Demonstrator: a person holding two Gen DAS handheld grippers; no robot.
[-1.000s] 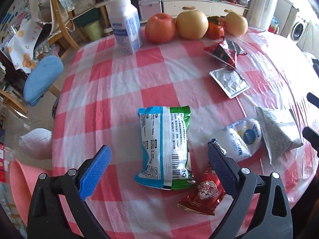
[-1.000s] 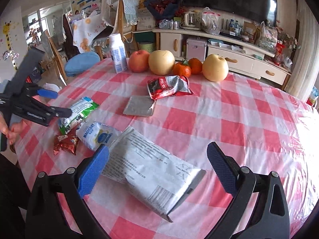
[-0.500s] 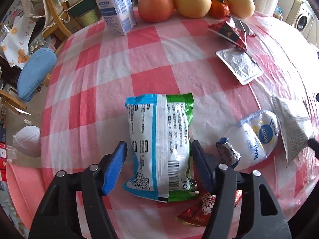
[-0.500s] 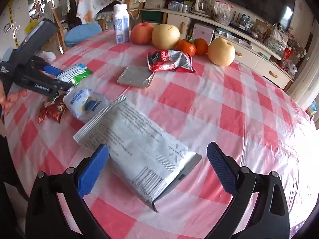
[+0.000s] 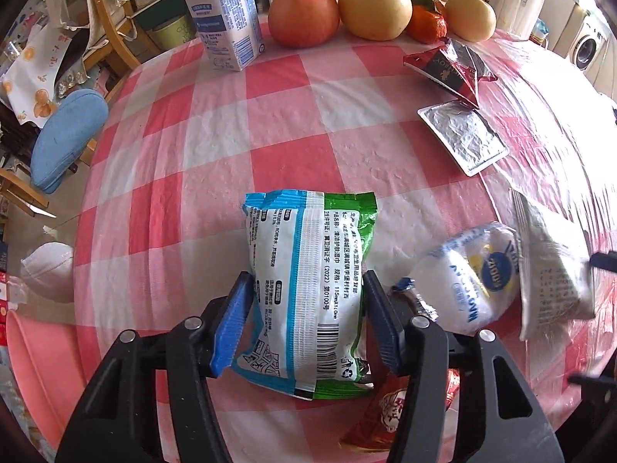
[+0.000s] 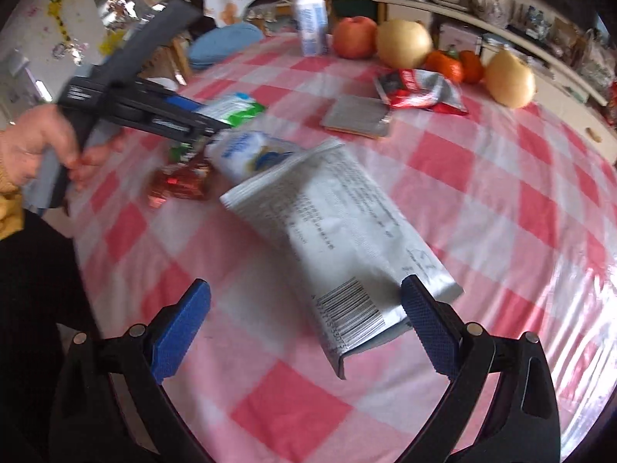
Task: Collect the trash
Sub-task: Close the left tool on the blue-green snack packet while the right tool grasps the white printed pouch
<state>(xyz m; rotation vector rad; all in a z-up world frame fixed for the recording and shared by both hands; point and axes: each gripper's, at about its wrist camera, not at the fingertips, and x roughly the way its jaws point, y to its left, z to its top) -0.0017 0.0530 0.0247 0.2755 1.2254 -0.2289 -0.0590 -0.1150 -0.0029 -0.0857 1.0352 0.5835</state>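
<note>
My left gripper [image 5: 308,301] is shut on a blue, white and green wipes packet [image 5: 308,270], its blue pads pressing both long sides on the checked tablecloth [image 5: 216,146]. The packet also shows in the right wrist view [image 6: 235,106], held by the left gripper [image 6: 216,125]. My right gripper [image 6: 304,308] is open, hovering over the near end of a large white printed bag [image 6: 339,231]. A white and blue pouch [image 5: 474,270] and a red wrapper [image 5: 401,405] lie to the right of the left gripper.
A silver foil packet [image 5: 462,139] and a red crisp bag [image 5: 451,69] lie at the right. A milk carton [image 5: 223,11], an apple [image 5: 302,13], pears and tangerines stand at the far edge. A blue-cushioned chair [image 5: 65,139] stands left of the table.
My left gripper moved forward over the wipes packet and closed on its sides. My right gripper moved lower and closer over the white bag, still open.
</note>
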